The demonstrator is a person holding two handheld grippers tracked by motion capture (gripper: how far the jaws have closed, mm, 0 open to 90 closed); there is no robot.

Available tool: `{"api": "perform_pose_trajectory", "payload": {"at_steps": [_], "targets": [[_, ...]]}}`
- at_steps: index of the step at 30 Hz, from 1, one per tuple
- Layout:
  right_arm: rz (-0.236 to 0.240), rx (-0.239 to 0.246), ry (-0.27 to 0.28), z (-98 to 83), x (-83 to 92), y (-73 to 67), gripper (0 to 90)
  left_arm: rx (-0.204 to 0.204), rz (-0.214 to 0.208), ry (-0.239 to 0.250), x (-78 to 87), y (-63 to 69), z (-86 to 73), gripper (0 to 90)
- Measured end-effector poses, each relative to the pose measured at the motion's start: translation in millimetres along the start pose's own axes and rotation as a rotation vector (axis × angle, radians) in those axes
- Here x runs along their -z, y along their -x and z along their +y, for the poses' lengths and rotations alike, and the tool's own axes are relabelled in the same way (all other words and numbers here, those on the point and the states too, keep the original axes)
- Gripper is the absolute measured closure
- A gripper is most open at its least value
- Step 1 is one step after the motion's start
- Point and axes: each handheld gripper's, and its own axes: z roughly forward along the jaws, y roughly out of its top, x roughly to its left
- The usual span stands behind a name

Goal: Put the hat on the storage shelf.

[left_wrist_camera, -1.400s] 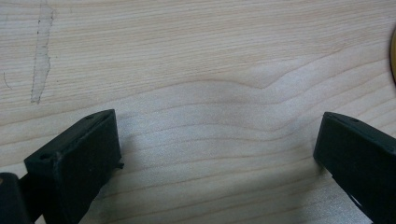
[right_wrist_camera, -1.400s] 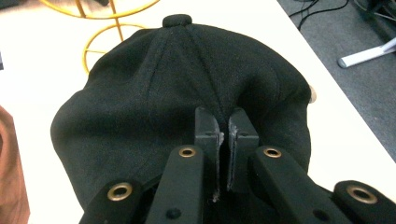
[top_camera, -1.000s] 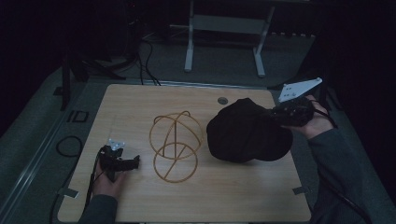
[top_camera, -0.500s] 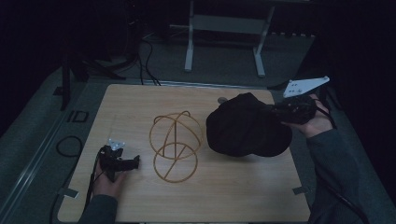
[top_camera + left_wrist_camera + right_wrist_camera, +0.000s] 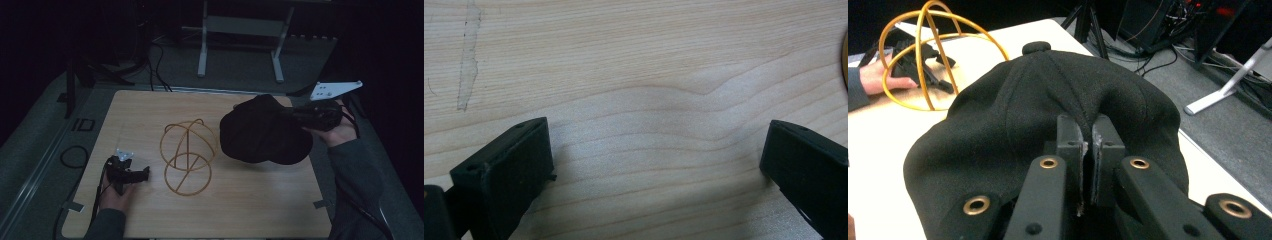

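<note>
Black cap (image 5: 1013, 115) seemingly pinched in right hand-held gripper (image 5: 1087, 145)

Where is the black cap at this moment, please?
In the high view the black cap is at the table's right side, just right of the yellow wire stand, pinched by the right gripper; the right gripper view shows the jaws clamped on its fabric.

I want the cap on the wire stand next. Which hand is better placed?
Right. The right gripper is already shut on the black cap, beside the wire stand. The left gripper rests open on the table.
</note>
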Motion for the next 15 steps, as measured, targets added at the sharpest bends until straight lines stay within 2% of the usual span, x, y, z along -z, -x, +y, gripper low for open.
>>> {"api": "perform_pose_trajectory", "payload": {"at_steps": [15], "targets": [[0.013, 0.028, 0.020, 16.4, 5.2, -4.3, 85.7, -0.001, 0.001, 0.000, 0.1, -0.1, 0.0, 0.1]]}}
